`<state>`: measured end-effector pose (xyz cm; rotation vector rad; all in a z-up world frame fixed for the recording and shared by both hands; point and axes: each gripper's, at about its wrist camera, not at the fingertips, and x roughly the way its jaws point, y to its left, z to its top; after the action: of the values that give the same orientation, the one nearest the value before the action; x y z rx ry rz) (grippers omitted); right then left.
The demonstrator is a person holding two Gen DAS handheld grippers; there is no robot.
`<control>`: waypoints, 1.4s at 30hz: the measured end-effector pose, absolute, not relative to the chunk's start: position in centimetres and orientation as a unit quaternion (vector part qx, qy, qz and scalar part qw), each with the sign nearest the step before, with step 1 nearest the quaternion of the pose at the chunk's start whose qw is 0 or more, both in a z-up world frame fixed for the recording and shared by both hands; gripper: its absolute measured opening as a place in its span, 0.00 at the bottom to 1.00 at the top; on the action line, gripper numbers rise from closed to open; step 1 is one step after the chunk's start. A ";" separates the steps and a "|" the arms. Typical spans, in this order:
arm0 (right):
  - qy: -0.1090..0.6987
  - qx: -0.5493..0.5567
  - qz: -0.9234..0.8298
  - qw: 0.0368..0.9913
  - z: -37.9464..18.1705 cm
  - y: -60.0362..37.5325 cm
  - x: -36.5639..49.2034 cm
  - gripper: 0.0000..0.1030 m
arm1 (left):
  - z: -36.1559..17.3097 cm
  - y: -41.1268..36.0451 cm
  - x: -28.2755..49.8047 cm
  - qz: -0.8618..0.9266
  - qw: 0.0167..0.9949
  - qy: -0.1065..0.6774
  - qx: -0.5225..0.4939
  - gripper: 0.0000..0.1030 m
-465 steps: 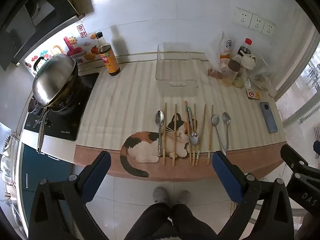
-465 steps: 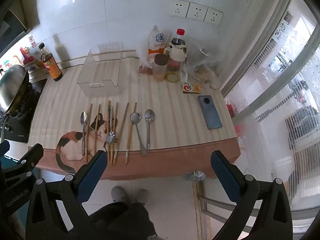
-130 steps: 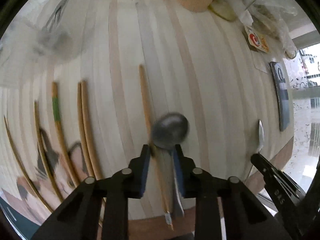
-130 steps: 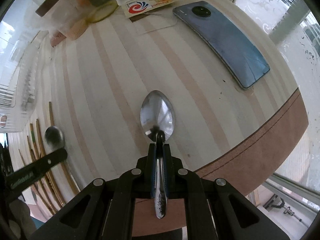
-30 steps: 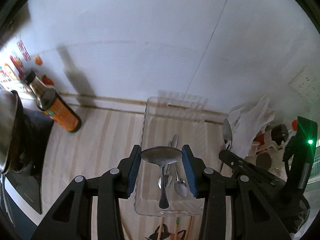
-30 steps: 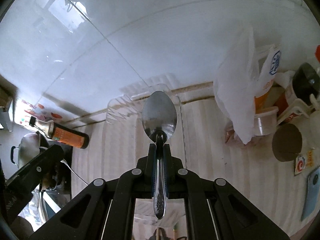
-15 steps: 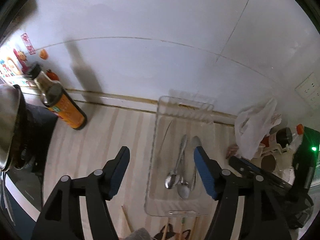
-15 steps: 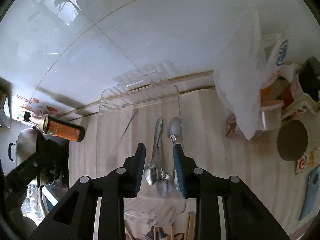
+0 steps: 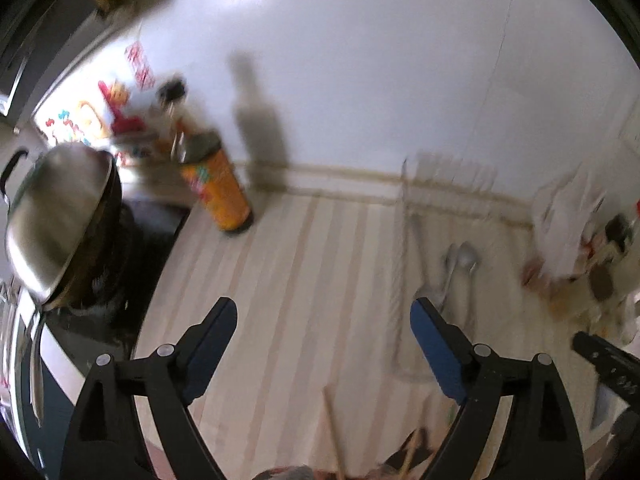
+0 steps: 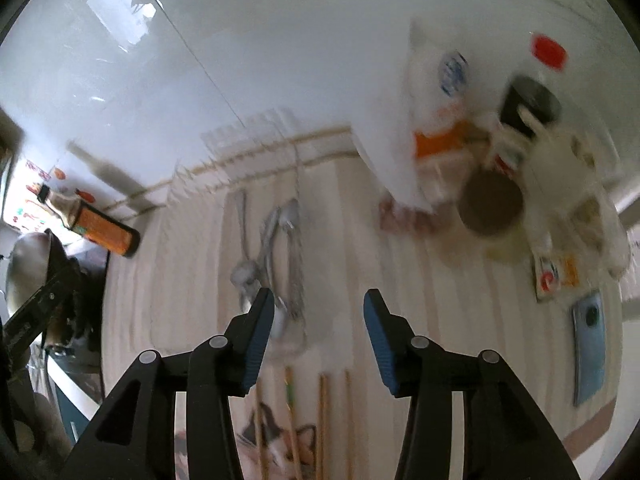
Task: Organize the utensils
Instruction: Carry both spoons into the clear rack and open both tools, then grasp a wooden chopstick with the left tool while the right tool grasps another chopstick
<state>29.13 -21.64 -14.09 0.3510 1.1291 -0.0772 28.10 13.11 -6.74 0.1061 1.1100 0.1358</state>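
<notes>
1. Several silver metal spoons point(image 10: 276, 240) already lie inside the clear plastic tray point(image 10: 224, 140); I judge the thin wooden chopsticks point(image 10: 322, 412) come next.
2. The chopsticks lie just outside the tray's near edge, long axes running toward it, on the striped beige counter point(image 10: 420, 280).
3. My right gripper point(image 10: 318, 320) is empty, jaws opening, over that near edge and nearer the chopsticks.
4. My left gripper point(image 9: 324, 328) is empty, jaws opening wide, beside the tray's left wall.

Spoons land in the clear tray

Both spoons point(image 10: 276, 240), gripped a second ago, now lie in the tray point(image 10: 248, 136); left gripper point(image 9: 323, 318) and right gripper point(image 10: 319, 306) are opening, jaws empty, swung leftward.
</notes>
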 end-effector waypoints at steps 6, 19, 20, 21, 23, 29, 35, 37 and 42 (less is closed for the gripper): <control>0.577 0.163 -0.051 0.799 -18.4 -21.5 25.2 0.47 | -11.3 16.0 24.9 0.080 0.811 0.577 0.047 0.86; 0.651 0.137 -0.053 0.744 -27.0 -19.5 20.3 0.39 | -22.0 16.6 18.2 0.052 0.696 0.716 -0.002 0.85; 0.655 0.133 -0.051 0.742 -27.3 -19.3 20.0 0.39 | -22.3 16.4 17.8 0.049 0.692 0.720 -0.003 0.81; 0.658 0.128 -0.050 0.740 -27.6 -19.1 19.7 0.39 | -22.6 16.1 17.4 0.043 0.689 0.723 0.000 0.79; 0.664 0.120 -0.050 0.737 -28.0 -18.7 19.2 0.39 | -23.1 15.5 16.8 0.039 0.684 0.728 0.013 0.54; 0.681 0.103 -0.042 0.724 -29.5 -17.8 17.4 0.29 | -22.5 13.3 16.4 0.016 0.693 0.718 0.056 0.05; 0.678 0.068 -0.057 0.729 -29.8 -17.3 16.4 0.07 | -22.7 11.3 16.0 -0.006 0.699 0.708 0.096 0.04; 0.681 0.062 -0.069 0.727 -29.8 -17.8 16.0 0.07 | -22.9 11.0 15.9 -0.009 0.699 0.709 0.096 0.04; 0.683 0.068 -0.074 0.723 -29.9 -19.8 14.9 0.07 | -23.0 11.0 16.1 -0.013 0.698 0.710 0.093 0.04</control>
<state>14.89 -19.83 -29.85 0.1507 1.5088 -0.1629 16.05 11.01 -22.98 0.2070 1.5833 -0.0279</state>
